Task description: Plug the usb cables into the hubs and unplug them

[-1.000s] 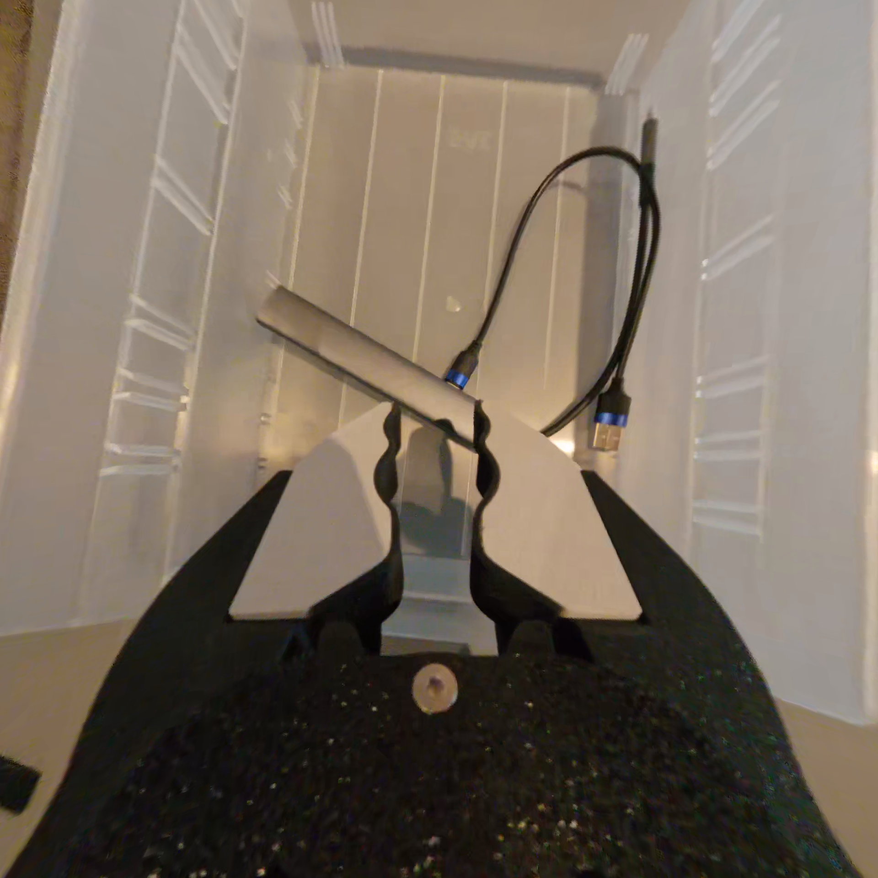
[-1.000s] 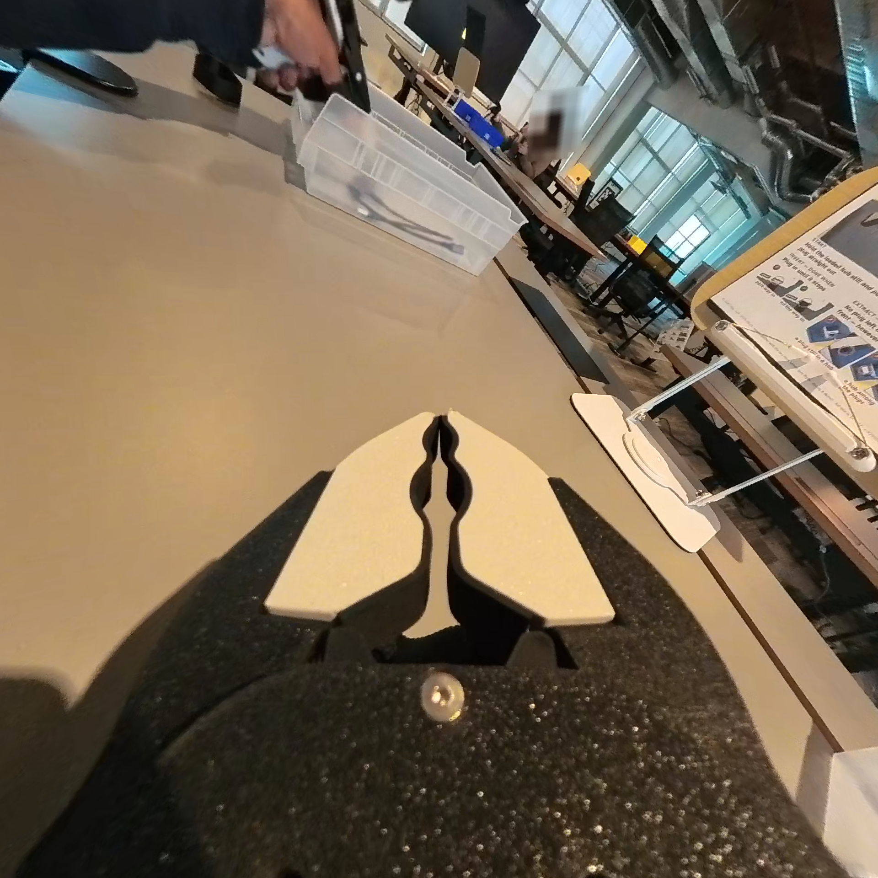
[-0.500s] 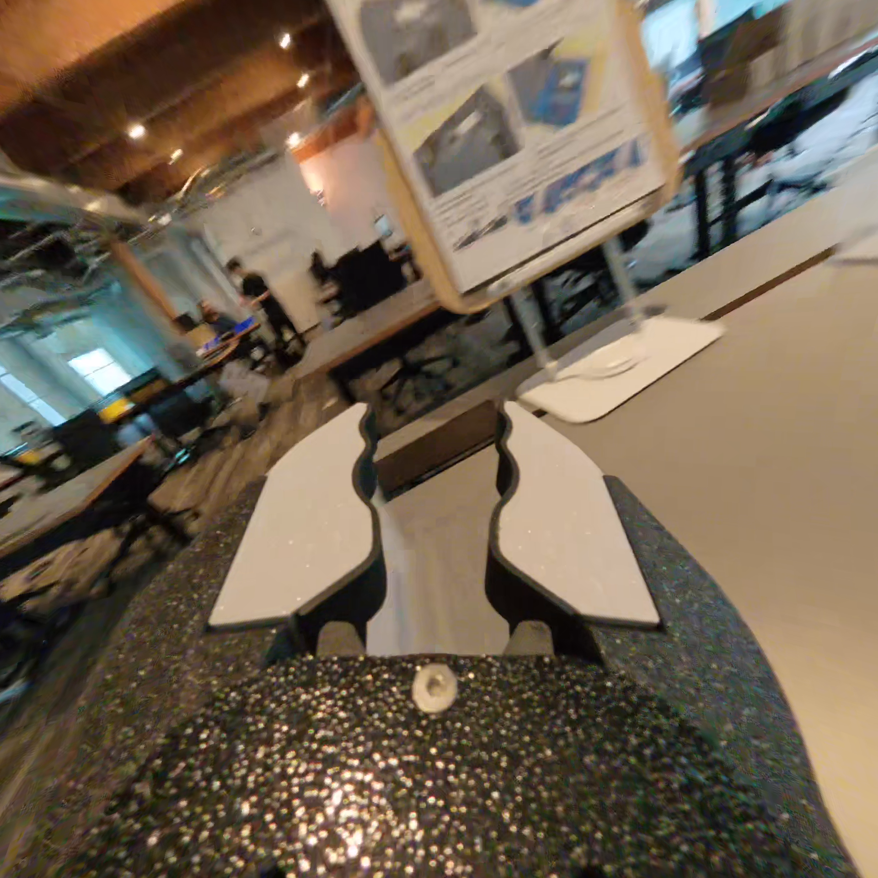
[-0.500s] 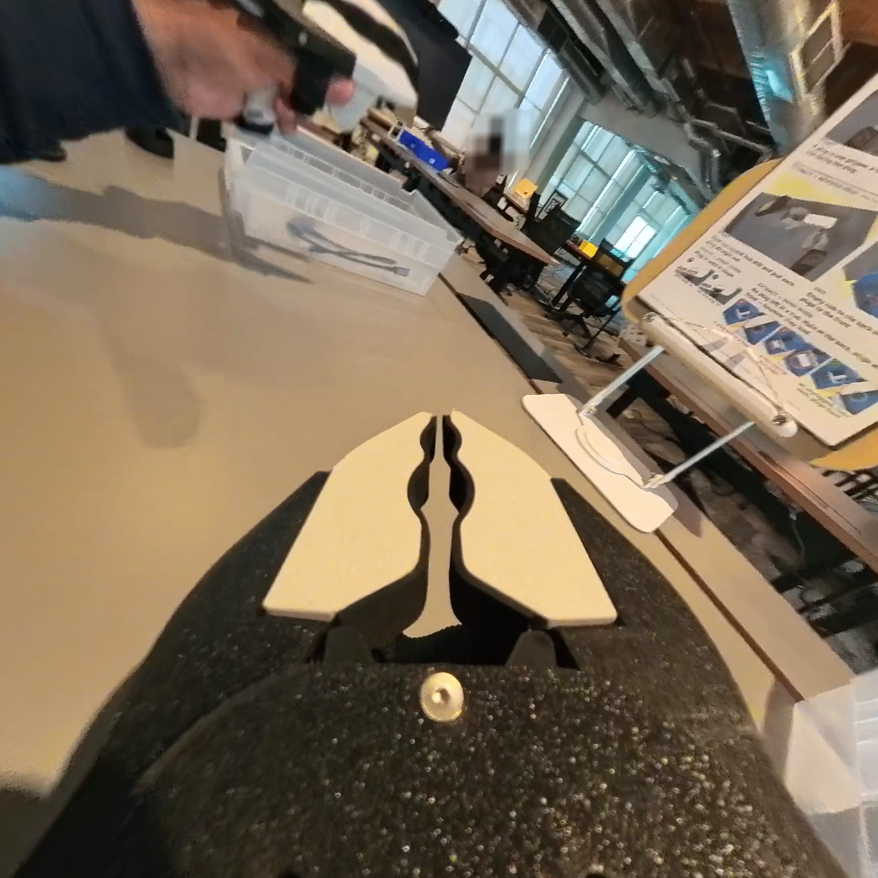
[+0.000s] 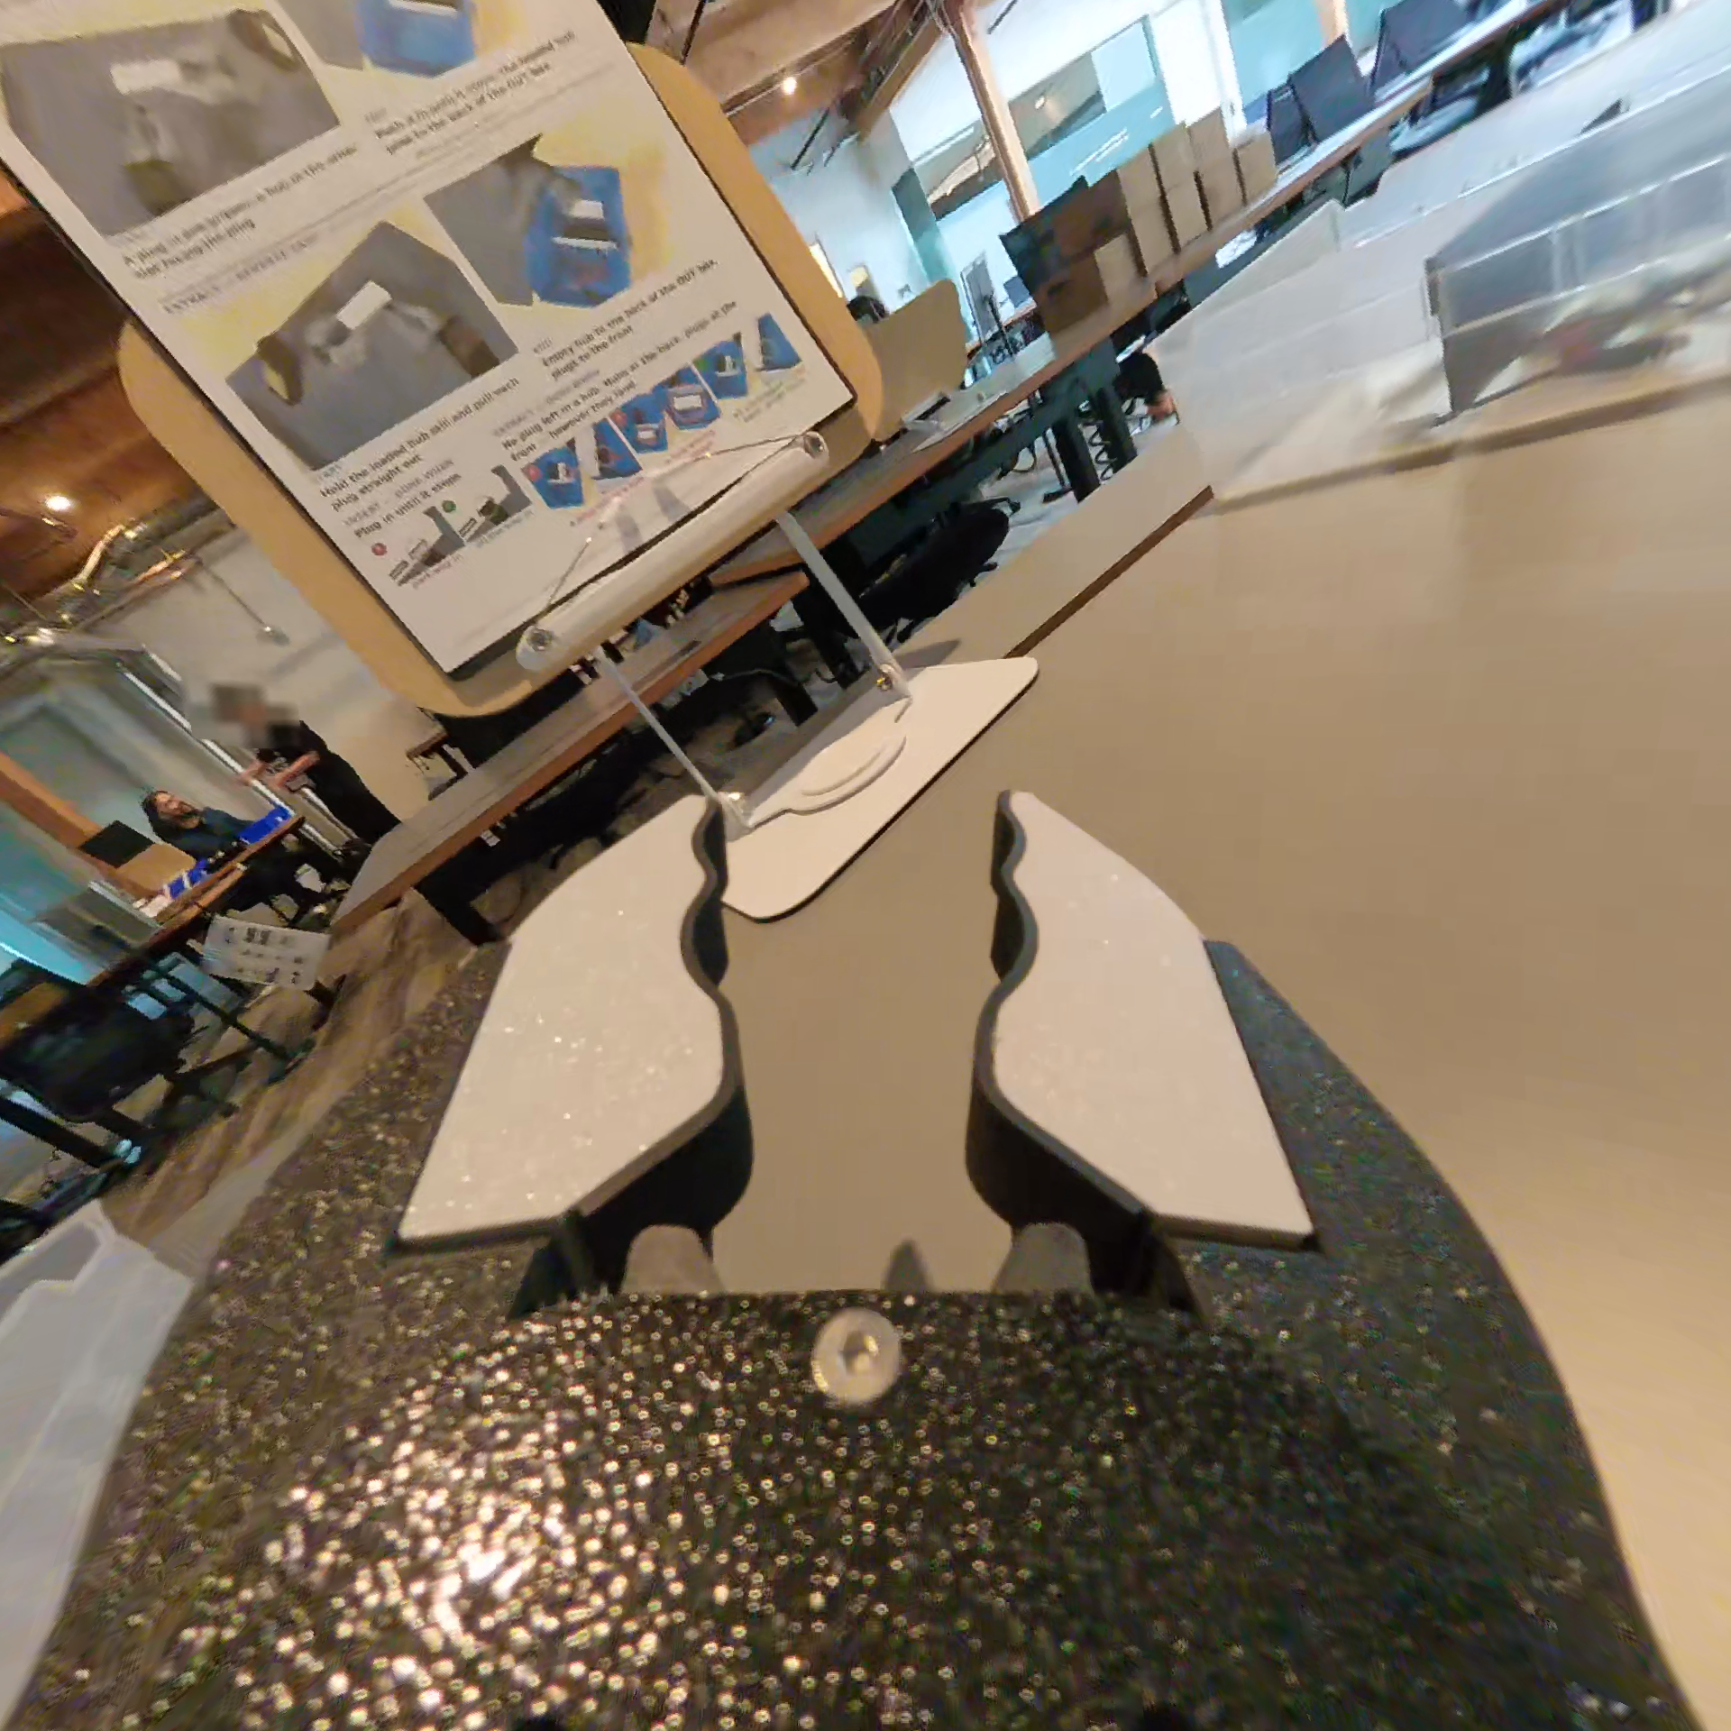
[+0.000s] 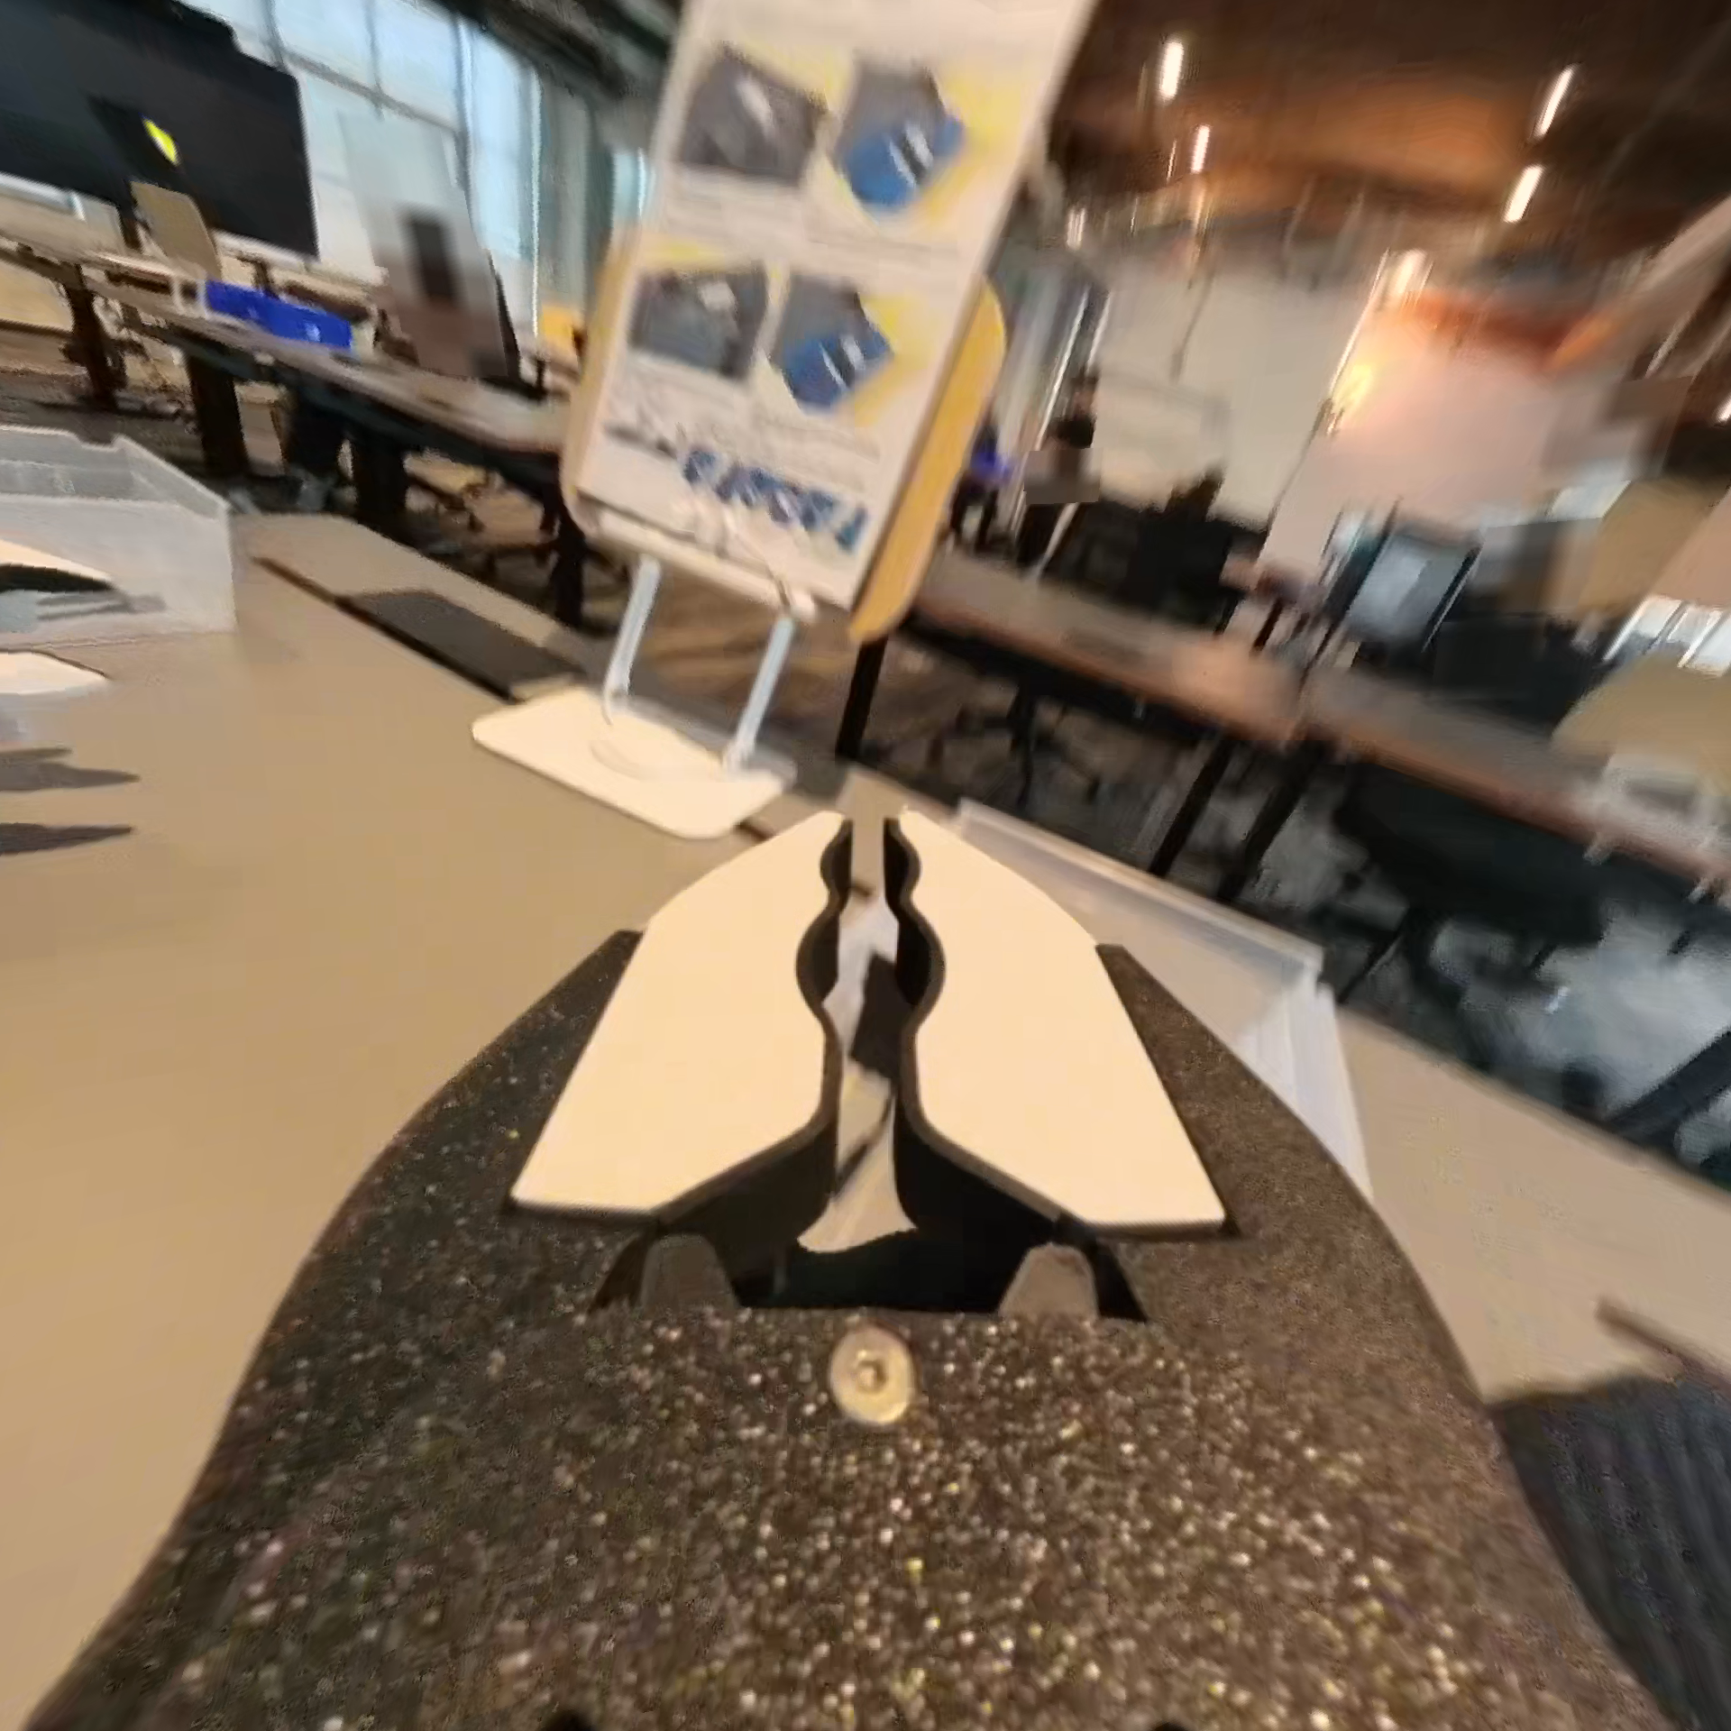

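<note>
**Both claws empty, between hub and cable**

The left claw (image 5: 857, 824) is wide open and holds nothing; bare tabletop (image 5: 1405, 843) shows between its jaws. The right claw (image 6: 868, 829) is almost closed, with only a thin gap, and it grips nothing either. In front of both stands the instruction board (image 5: 421, 309) on its white base (image 5: 871, 777). A clear plastic bin (image 6: 1199, 946) lies just beyond the right claw, and another clear bin (image 5: 1574, 309) sits far off in the left view. No hub or usb cable is visible now, so I cannot say where they lie; probably inside the bins. I judge this a transition step. The next move calls for turning a claw toward a bin and finding a hub or plug to grasp.
</note>
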A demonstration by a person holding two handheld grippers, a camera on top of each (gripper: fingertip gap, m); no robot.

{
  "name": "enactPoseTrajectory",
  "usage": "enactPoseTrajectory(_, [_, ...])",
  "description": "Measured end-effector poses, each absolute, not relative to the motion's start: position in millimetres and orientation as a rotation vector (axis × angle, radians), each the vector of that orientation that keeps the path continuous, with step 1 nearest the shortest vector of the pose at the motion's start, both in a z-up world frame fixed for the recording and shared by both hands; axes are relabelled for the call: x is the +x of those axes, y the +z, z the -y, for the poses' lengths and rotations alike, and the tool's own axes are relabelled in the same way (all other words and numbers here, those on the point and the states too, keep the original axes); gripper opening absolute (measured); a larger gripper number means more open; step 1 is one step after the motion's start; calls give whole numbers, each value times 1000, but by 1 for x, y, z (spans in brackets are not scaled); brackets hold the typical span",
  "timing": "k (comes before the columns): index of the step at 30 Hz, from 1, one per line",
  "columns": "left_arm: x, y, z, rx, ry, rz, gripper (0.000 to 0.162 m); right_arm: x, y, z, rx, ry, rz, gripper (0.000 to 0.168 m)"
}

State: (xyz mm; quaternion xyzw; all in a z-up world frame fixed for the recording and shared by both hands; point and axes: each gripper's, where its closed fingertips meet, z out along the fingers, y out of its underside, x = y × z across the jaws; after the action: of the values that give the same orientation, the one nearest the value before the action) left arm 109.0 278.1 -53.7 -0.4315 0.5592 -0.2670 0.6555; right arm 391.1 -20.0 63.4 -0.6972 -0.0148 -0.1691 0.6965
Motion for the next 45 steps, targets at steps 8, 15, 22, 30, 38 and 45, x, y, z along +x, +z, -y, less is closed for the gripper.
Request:
enactPoseTrajectory(8, [118, -72, -277, -1042, -624, -1309, 51, 493, -35, 32, -2280, -111, -123, 16])
enactPoseTrajectory(15, [117, -74, -272, -1013, -597, -1336, 50, 516, -89, 16, -2506, -161, -157, 29])
enactPoseTrajectory(22, [113, -75, -277, -1046, -586, -1331, 48, 519, -76, 15, -2456, -225, -149, 32])
enactPoseTrajectory(30, [121, -74, -267, -1032, -604, -1343, 46, 490, 7, -30, -2142, -411, 79, 18])
enactPoseTrajectory(38, [214, -31, -207, -948, -834, -1560, 45, 491, 25, -58, -2057, -321, 161, 7])
enactPoseTrajectory(45, [402, 16, -145, -943, -767, -2052, 46, 515, 52, -47, -1976, -381, 160, 11])
